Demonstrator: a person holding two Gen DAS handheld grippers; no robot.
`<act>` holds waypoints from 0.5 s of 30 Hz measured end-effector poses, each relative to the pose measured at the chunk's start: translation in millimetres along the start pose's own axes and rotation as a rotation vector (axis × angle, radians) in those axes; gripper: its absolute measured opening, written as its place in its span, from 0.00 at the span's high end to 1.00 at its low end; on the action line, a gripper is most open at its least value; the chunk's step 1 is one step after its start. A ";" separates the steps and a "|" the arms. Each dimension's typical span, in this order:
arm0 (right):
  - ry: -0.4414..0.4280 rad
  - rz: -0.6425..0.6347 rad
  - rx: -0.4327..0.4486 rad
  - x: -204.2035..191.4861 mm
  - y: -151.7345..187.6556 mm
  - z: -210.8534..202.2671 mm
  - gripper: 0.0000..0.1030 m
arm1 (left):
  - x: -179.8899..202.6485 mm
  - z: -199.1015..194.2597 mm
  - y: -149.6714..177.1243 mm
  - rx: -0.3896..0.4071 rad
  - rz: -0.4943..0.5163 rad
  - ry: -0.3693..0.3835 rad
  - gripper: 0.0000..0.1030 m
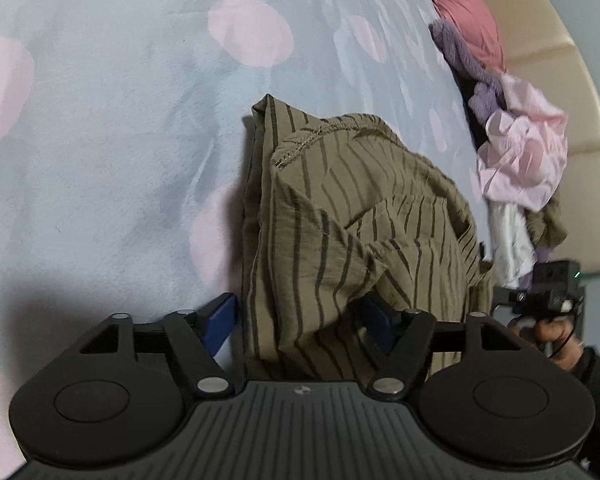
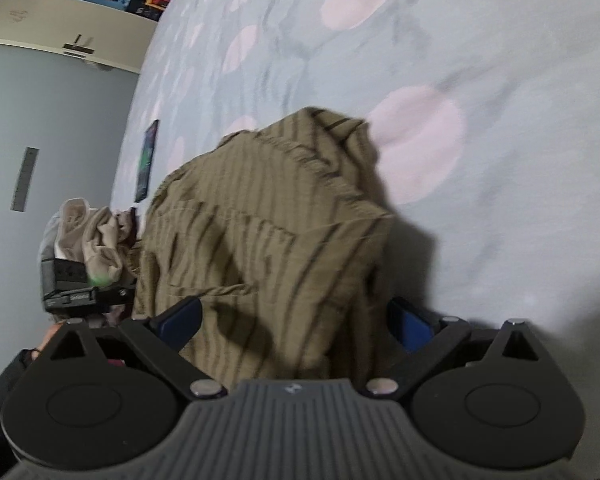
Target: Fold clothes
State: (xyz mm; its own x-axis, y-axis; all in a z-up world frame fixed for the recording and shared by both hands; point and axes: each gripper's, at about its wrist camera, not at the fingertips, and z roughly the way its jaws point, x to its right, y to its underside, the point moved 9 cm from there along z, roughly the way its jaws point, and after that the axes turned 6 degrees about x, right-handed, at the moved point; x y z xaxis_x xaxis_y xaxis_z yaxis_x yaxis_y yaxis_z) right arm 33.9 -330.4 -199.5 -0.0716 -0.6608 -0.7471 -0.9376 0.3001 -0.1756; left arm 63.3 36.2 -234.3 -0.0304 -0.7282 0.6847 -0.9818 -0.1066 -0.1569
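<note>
Olive striped garment (image 1: 352, 232): bunched, part-folded, on blue bedspread (image 1: 100, 140). Left gripper (image 1: 300, 320), right gripper (image 2: 296, 320): jaws spread, cloth lying between, grip uncertain. Step, judged: mid-fold. Next: firm pinch on both edges, then even fold-over.

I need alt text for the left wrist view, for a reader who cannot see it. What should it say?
An olive striped garment, partly folded, lies bunched on a pale blue bedspread with pink spots, with cloth between the blue fingers of the left gripper. A pile of pink, purple and white clothes sits at the right edge, with the other handheld gripper below it.
</note>
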 end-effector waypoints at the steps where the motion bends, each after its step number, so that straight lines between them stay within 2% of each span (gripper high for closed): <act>1: -0.009 0.004 -0.004 -0.5 1.0 1.6 0.03 | -0.8 -0.3 -0.6 -0.001 -0.018 0.015 0.31; 6: -0.038 0.054 0.012 4.6 1.0 1.4 0.03 | -3.1 -4.9 -5.9 0.027 -0.103 0.095 0.31; 12: -0.027 0.027 0.018 2.2 3.0 4.4 0.03 | 3.3 4.2 -2.0 0.009 -0.038 0.063 0.28; 15: -0.019 0.010 0.023 0.5 4.1 6.7 0.03 | 4.1 5.8 -2.1 0.015 -0.039 0.056 0.27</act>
State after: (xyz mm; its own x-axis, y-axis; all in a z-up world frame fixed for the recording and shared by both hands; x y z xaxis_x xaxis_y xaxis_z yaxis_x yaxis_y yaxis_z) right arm 32.3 -324.9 -204.9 -0.0739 -0.6448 -0.7608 -0.9290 0.3220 -0.1826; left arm 66.3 29.6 -235.3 -0.0032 -0.6844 0.7291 -0.9796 -0.1444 -0.1398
